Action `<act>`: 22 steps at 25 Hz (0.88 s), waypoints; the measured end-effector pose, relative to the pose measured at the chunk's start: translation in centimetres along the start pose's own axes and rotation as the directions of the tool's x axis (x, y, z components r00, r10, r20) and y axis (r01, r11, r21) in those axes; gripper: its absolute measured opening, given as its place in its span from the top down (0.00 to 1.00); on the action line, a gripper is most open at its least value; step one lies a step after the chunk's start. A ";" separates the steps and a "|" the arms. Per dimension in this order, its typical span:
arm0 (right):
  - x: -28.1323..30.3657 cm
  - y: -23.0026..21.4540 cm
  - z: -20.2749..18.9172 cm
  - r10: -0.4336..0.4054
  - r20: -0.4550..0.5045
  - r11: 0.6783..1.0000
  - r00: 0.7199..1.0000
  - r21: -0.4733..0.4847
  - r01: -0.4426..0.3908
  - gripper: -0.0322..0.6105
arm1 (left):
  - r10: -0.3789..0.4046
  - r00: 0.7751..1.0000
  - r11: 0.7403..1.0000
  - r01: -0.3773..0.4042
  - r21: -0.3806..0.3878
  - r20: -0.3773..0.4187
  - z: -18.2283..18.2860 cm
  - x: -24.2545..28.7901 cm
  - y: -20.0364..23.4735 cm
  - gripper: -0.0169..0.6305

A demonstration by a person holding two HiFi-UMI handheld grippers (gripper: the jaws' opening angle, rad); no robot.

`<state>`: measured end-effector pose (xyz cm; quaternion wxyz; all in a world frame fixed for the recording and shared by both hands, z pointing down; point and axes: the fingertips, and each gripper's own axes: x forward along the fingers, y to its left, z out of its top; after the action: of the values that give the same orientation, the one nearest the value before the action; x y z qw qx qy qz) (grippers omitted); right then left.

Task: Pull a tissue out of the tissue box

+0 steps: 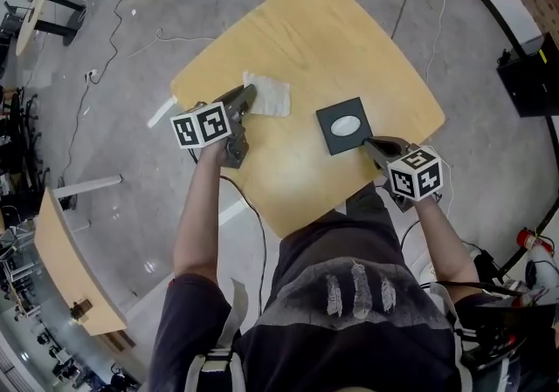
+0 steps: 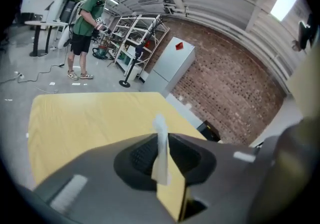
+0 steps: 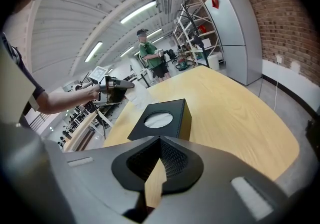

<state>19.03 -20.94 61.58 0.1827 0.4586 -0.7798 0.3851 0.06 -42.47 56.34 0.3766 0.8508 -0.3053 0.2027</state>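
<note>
Tissue (image 1: 271, 95) lies flat on table (image 1: 349, 41) near its left edge, one edge standing between left gripper (image 1: 248, 99) jaws, which are slightly parted and not pinching it. Black tissue box (image 1: 346, 127) sits by near-right edge; right gripper (image 1: 368, 145) is clenched, empty, just beside it.

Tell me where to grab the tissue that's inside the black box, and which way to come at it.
Pinch the white tissue at the middle of the oval opening in the top of the box, coming straight down. The box's sides are closed, so that is likely the only way in; the tissue lies flat there, with no tuft sticking up.
</note>
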 end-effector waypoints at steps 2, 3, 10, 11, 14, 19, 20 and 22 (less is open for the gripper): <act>0.1 0.0 0.0 -0.002 0.001 1.000 1.000 0.000 0.002 0.95 | 0.056 0.998 0.998 -0.055 0.026 -0.035 -1.2 0.3 1.5 0.84; 0.1 0.0 0.0 -0.003 0.000 1.000 1.000 -0.001 0.003 0.95 | 0.084 0.995 0.996 -0.083 0.037 -0.047 -1.7 0.3 2.2 0.82; -0.1 0.2 0.2 -0.009 -0.006 1.000 1.000 -0.002 0.009 0.95 | 0.301 0.952 0.952 -0.296 0.076 -0.052 -2.5 -0.5 6.9 0.78; -0.1 0.1 0.3 -0.011 -0.005 1.000 1.000 -0.001 0.011 0.95 | 0.320 0.946 0.945 -0.314 0.086 -0.057 -2.6 -0.6 7.4 0.78; -0.1 0.2 0.5 -0.011 -0.005 1.000 1.000 -0.001 0.011 0.95 | 0.353 0.933 0.933 -0.345 0.102 -0.071 -2.8 -1.0 8.4 0.78; 0.2 0.4 0.3 -0.009 -0.004 1.000 1.000 -0.001 0.009 0.95 | 0.351 0.934 0.927 -0.337 0.162 -0.064 -3.1 -1.0 7.9 0.78; 0.3 0.4 0.2 -0.009 -0.005 1.000 1.000 -0.002 0.009 0.95 | 0.352 0.934 0.925 -0.336 0.176 -0.062 -3.2 -0.8 7.8 0.78; 0.3 0.4 0.0 -0.010 -0.007 1.000 1.000 -0.003 0.010 0.95 | 0.351 0.935 0.924 -0.336 0.182 -0.058 -3.2 -0.5 7.7 0.78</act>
<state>18.54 -21.06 61.62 0.1881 0.4609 -0.7773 0.3846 -5.88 -43.93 62.07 0.2750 0.8030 -0.4143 0.3286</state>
